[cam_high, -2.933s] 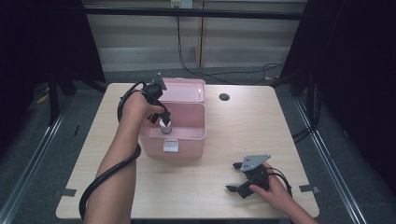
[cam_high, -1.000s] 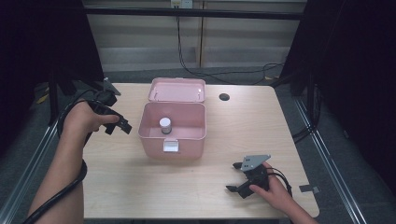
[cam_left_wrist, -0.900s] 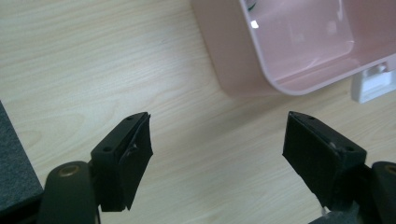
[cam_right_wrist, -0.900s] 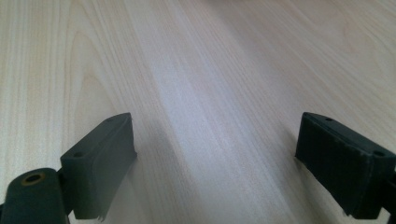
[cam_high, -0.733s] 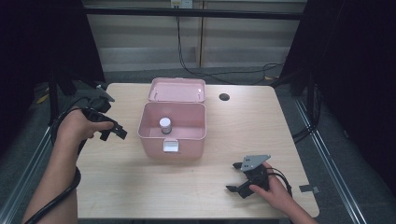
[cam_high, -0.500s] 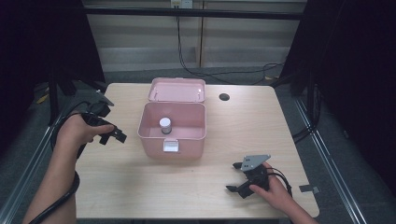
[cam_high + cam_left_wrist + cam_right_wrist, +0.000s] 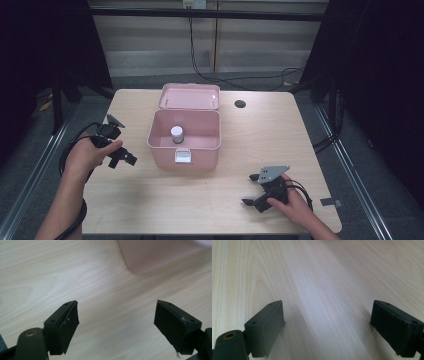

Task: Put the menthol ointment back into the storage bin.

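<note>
On the wooden table (image 7: pixel 210 200), the small white-capped jar (image 7: pixel 176 134) already sits in the open pink box (image 7: pixel 184 135) mid-frame, lid unclosed, while left gripper (image 7: pixel 122 156) and right gripper (image 7: pixel 251 190) rest empty, jaws apart.

A pale wood-grain rectangular tabletop (image 7: pixel 300 130) with rounded corners and a small round black cable hole (image 7: pixel 240 104) stands on a grey carpeted floor (image 7: pixel 350 160). Behind it runs a beige panelled wall (image 7: pixel 150 35); black cables (image 7: pixel 220 75) trail down it onto the floor. Dark black curtains (image 7: pixel 380 75) flank both sides.
</note>
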A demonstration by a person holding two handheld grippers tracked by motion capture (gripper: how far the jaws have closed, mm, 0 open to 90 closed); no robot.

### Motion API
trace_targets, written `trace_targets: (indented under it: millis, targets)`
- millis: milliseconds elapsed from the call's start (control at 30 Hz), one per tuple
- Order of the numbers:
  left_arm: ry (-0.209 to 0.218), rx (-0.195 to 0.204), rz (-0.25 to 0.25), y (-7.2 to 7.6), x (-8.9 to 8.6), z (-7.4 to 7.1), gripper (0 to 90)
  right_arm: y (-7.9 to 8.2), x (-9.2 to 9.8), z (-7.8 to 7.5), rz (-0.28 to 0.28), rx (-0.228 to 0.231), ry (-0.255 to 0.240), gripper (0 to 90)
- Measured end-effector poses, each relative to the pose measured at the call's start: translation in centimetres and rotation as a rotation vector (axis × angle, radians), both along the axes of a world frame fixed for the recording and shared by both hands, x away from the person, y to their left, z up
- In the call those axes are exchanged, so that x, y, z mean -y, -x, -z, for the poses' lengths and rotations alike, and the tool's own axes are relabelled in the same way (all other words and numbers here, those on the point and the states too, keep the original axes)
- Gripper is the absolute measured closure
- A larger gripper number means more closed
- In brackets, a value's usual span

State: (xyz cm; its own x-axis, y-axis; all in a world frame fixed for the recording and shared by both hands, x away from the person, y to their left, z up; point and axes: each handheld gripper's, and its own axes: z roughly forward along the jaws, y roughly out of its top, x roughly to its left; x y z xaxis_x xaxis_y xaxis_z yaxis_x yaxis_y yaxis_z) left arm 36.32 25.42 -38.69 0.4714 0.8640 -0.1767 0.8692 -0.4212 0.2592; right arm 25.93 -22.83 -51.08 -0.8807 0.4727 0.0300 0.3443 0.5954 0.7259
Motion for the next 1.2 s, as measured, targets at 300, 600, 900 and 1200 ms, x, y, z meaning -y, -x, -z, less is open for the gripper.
trace_targets:
  millis: [300, 600, 900, 1200]
  targets:
    - [-0.011, -0.003, 0.021, 1.1, -0.1, 2.5, 19.6, 0.0, 0.0, 0.0, -0.001, 0.0, 0.001, 11.0]
    - [0.031, 0.018, 0.052, 1.8, 0.5, 4.4, 19.7, 0.0, 0.0, 0.0, -0.001, 0.001, 0.001, 11.0]
    - [0.048, 0.07, 0.085, 2.6, 1.2, 6.1, 19.8, 0.0, 0.0, 0.0, -0.001, 0.0, 0.001, 11.0]
    - [0.057, 0.13, 0.096, 3.1, 1.1, 8.1, 19.7, 0.0, 0.0, 0.0, -0.001, 0.0, 0.001, 11.0]
